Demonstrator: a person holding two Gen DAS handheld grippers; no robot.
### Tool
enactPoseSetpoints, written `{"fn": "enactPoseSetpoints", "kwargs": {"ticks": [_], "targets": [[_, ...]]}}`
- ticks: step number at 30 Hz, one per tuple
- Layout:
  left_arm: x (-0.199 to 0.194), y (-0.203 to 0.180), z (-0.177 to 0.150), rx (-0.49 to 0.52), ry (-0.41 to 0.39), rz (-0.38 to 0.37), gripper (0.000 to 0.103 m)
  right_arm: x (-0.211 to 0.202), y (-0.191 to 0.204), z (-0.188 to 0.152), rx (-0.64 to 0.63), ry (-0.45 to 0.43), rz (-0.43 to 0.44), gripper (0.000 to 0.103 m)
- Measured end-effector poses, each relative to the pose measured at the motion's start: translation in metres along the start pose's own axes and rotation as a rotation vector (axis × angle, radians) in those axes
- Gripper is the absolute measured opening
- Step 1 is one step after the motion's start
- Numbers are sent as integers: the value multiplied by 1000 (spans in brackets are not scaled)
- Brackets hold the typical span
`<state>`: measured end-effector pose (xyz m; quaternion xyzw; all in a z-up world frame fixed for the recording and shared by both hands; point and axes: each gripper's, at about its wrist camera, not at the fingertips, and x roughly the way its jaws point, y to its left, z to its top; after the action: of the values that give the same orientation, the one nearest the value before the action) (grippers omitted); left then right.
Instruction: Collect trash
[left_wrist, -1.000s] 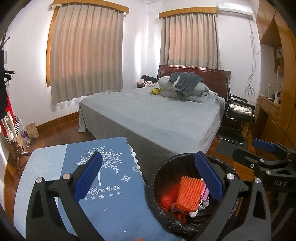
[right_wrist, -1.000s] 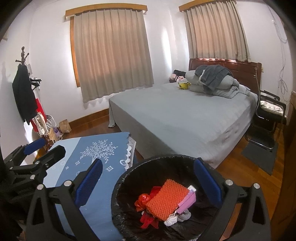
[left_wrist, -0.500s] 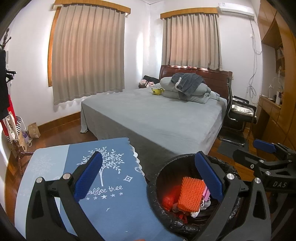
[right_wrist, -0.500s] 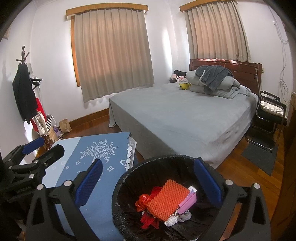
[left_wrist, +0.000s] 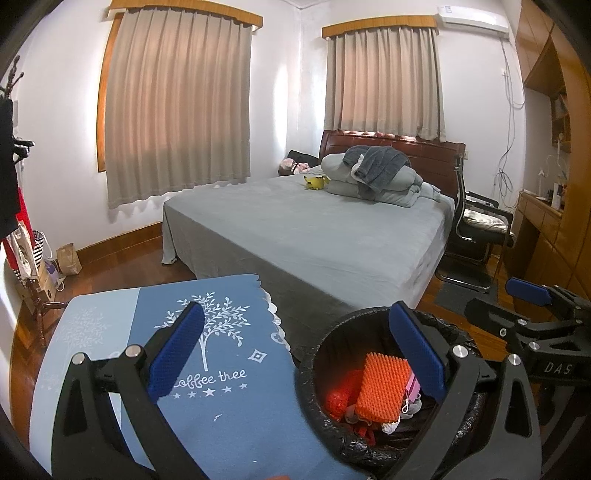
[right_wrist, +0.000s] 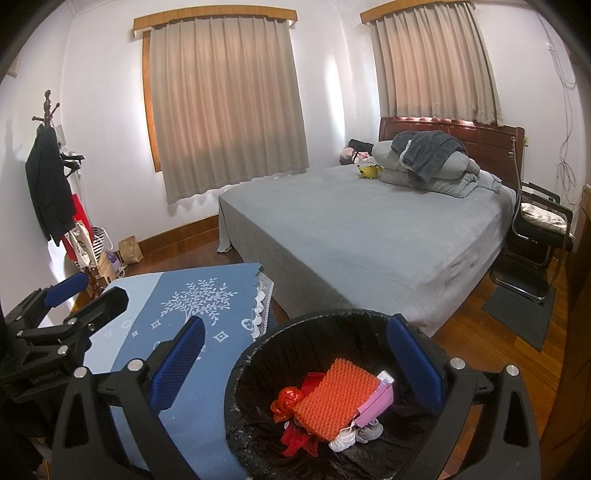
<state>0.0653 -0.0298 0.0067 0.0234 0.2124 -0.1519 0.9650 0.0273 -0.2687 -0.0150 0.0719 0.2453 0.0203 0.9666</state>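
Lettering reading "coffee tree" is seen in white on the blue tablecloth (left_wrist: 229, 398), below a printed white tree and above a row of small stars. On the right gripper (left_wrist: 524, 295), as caught at the right edge of the left wrist view, the letters "DAS" are marked in white; further writing on the left gripper (right_wrist: 66, 295), seen in the right wrist view, is too small to be read.

A trash bin (right_wrist: 243, 373) lined with a black bag is placed just beside the cloth-covered table, between it and the grey bed (right_wrist: 369, 236). Inside the bin, an orange knitted pad (right_wrist: 336, 395) is laid on top of the pile, with crumpled red wrapping (right_wrist: 286, 400) at its left, a pink item (right_wrist: 376, 404) at its right and small white and grey scraps (right_wrist: 354, 435) below it.

Both grippers are held above the bin and table edge with their blue-padded tongs spread wide, and nothing is pinched between them.

A yellow plush toy (left_wrist: 316, 181) and folded grey bedding (left_wrist: 373, 181) are seen at the head of the bed.
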Motion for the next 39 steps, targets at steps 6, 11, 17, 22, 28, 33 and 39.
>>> {"fn": "enactPoseSetpoints", "kwargs": {"ticks": [6, 11, 17, 22, 28, 33, 39], "targets": [[0, 0, 0, 1, 0, 0, 97, 0, 0, 0, 1, -1, -1, 97], [0, 0, -1, 0, 0, 0, 97, 0, 1, 1, 0, 0, 0, 97], [0, 1, -1, 1, 1, 0, 97, 0, 2, 1, -1, 1, 0, 97], [0, 1, -1, 1, 1, 0, 97, 0, 3, 1, -1, 2, 1, 97], [0, 1, -1, 1, 0, 0, 97, 0, 3, 1, 0, 2, 1, 97], [0, 0, 0, 1, 0, 0, 97, 0, 3, 1, -1, 2, 1, 97], [0, 0, 0, 1, 0, 1, 97, 0, 3, 2, -1, 2, 1, 97]]}}
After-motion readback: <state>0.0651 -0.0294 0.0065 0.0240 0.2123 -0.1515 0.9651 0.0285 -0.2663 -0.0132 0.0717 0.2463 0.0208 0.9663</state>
